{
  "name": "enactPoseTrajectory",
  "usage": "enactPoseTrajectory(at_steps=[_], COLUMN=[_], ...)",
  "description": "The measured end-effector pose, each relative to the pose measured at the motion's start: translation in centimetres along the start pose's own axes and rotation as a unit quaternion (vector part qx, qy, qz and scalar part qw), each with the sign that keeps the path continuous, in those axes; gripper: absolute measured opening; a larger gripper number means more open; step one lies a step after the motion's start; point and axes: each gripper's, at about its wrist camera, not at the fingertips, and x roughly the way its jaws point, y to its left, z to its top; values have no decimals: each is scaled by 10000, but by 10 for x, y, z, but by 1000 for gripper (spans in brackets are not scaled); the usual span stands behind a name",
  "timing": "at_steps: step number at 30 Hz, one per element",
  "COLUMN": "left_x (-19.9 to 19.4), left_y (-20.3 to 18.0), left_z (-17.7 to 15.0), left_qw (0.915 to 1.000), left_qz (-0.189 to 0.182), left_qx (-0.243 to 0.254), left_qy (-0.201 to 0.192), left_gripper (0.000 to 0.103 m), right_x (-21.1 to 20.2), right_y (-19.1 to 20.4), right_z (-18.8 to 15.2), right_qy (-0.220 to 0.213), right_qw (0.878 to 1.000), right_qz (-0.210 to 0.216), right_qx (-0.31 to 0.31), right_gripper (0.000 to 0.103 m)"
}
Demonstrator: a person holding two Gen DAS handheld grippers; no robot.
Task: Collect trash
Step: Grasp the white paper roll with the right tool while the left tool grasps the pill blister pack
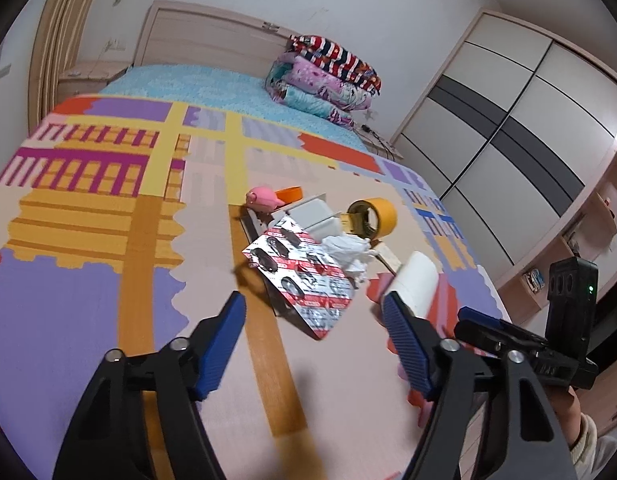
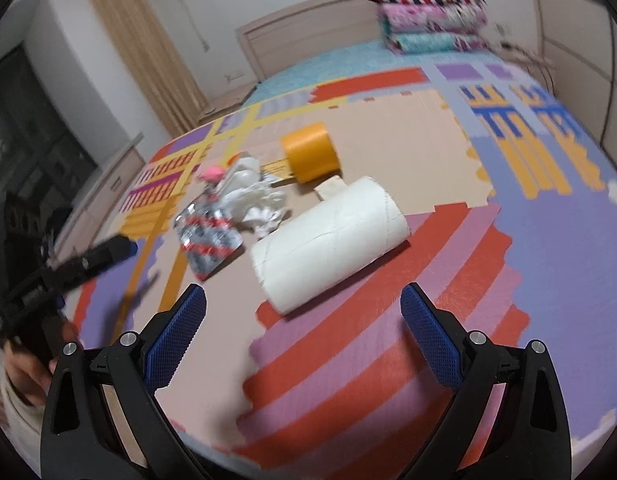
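**Kid:** Why is all that stuff in one little pile on the bed [image 1: 108,288]?

**Helper:** It looks put there to be sorted. Some of it is trash, like the shiny snack wrapper [image 1: 304,280] and the crumpled tissue [image 1: 350,252] touching it. The yellow tape roll [image 1: 374,216], the pink toy [image 1: 262,197] and the white paper roll [image 2: 328,240] look like things to keep, I think.

**Kid:** Where is the wrapper?

**Helper:** In the middle of the colourful mat, at the front of the pile, propped up at a tilt.

**Kid:** Is anything holding it?

**Helper:** No. The left gripper [image 1: 314,314] has its jaws apart and empty, just short of the wrapper. It points right at it, so I guess that is its pick.

**Kid:** And the other one?

**Helper:** The right gripper [image 2: 302,312] is wide apart and empty too, close to the paper roll, not touching.
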Motion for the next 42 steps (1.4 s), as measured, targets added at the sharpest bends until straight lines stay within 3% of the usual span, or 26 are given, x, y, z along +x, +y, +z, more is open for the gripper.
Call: enactPoseTrajectory(at_steps=[3, 8, 12, 21, 24, 26, 30, 34, 42], left_x=[16, 30, 38, 52, 56, 56, 51, 45, 22], left_y=[9, 19, 25, 36, 38, 38, 38, 34, 22], left_z=[3, 6, 7, 13, 12, 12, 12, 12, 9], left_qw=[9998, 9990, 9984, 9964, 9955, 9955, 9952, 9959, 9973], left_qz=[-18, -63, -13, -141, -239, -252, -375, -383, -349], left_qx=[-188, -415, -525, -792, -857, -866, -881, -808, -643], left_qy=[107, 182, 217, 259, 316, 298, 214, 169, 55], left_gripper=[55, 51, 37, 33, 25, 24, 18, 14, 9], right_x=[12, 28, 33, 48, 51, 52, 49, 45, 26], right_y=[-8, -11, -6, 6, 8, 9, 2, -7, -15], right_z=[7, 15, 19, 28, 30, 30, 31, 29, 22], right_qy=[39, 100, 47, -20, -53, -96, -152, -164, -283], right_qw=[9992, 9978, 9982, 9987, 9977, 9966, 9962, 9976, 9988], right_qz=[54, -11, -64, -485, -671, -805, -854, -670, -374], right_qx=[406, 660, 596, 122, -22, -138, -119, -6, 130], right_gripper=[99, 99, 99, 99, 98, 91, 66, 46, 36])
